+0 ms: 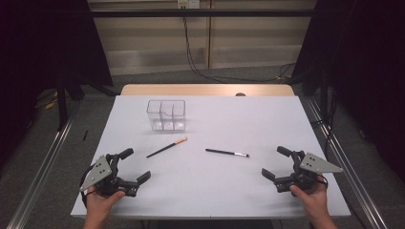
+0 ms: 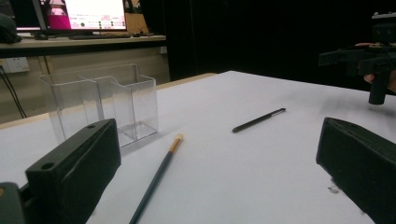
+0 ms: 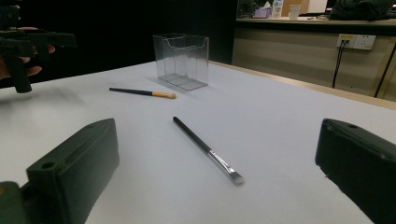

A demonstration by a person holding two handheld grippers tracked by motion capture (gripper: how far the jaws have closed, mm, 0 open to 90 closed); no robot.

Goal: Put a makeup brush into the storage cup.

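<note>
High view first: my left gripper (image 1: 135,166) sits at the near-left corner of the table (image 1: 267,114) with its jaws wide apart and nothing between them, and my right gripper (image 1: 276,163) mirrors it at the near-right corner, jaws equally spread and empty. Both rest low over the white surface, well short of anything to pick up.

Moving outward, the orange-tipped brush (image 1: 166,147) lies flat ahead of the left gripper, angled with its orange end pointing toward the clear organizer (image 1: 165,115). In the left gripper view that brush (image 2: 156,177) runs almost straight up between my jaws. The silver-tipped brush (image 1: 227,152) lies flat nearer the middle, well apart from the first; in the right gripper view it (image 3: 207,149) lies on the table ahead of my open jaws.

The organizer stands upright toward the far side, its compartments empty as far as I can see. I judge the work barely begun: neither brush is grasped, and both remain to be lifted and stood in the organizer.
</note>
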